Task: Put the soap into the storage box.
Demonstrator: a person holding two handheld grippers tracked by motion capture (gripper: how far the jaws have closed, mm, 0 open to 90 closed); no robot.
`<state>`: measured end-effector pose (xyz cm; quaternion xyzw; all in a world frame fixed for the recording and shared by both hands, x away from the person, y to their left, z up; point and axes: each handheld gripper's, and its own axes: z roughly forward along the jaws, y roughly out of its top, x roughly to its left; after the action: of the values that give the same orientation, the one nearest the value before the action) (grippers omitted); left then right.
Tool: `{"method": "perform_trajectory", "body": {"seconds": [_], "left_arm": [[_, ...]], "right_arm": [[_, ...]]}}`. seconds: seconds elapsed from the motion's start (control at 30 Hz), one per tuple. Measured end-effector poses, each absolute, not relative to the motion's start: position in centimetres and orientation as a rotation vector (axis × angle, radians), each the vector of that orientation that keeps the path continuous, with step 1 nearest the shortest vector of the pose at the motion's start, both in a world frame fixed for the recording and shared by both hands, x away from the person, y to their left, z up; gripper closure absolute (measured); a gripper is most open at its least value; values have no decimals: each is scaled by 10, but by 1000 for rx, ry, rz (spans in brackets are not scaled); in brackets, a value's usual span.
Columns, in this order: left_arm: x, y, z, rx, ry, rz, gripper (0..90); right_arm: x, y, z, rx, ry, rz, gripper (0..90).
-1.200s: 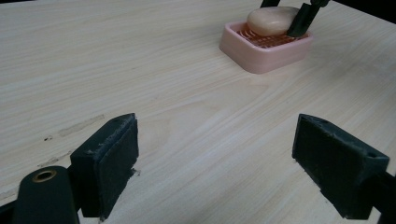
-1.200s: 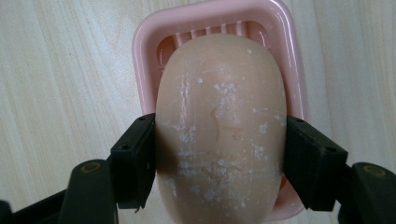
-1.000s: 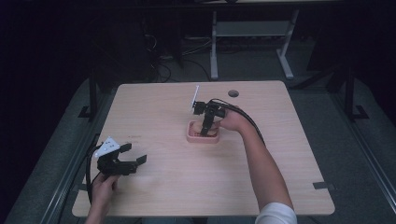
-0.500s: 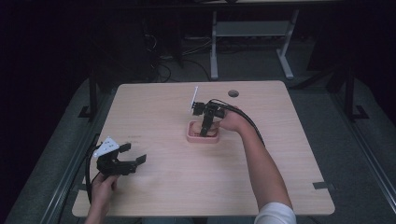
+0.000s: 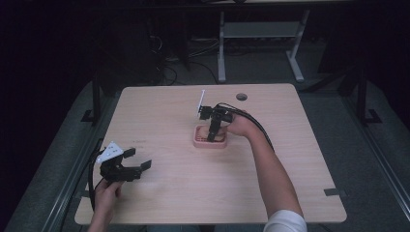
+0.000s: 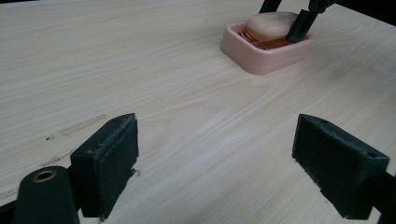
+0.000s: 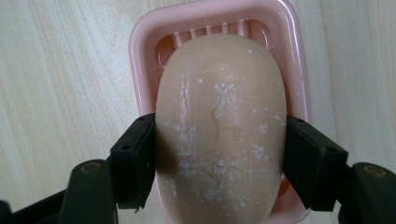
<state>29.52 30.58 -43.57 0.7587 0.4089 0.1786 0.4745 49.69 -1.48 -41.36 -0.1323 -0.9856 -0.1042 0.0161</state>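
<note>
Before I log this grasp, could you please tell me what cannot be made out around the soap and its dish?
- Near end of the soap: cut off by the bottom edge, right gripper view.
- Floor of the pink dish: covered by the soap, right gripper view.
- Soap in the high view: hidden behind the right gripper.
- Upper part of the right gripper's fingers: cut off by the top edge, left gripper view.

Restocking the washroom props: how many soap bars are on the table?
1: a soap bar in the pink dish mid-table, between the right gripper pads.
</note>
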Motion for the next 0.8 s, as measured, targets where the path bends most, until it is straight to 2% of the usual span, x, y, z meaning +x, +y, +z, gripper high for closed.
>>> {"method": "perform_trajectory", "body": {"seconds": [0.8], "left_arm": [[295,305,-436,1855,996,434,143]], "right_arm": [[495,-19,-418,-431,-3065,-335,310]]}}
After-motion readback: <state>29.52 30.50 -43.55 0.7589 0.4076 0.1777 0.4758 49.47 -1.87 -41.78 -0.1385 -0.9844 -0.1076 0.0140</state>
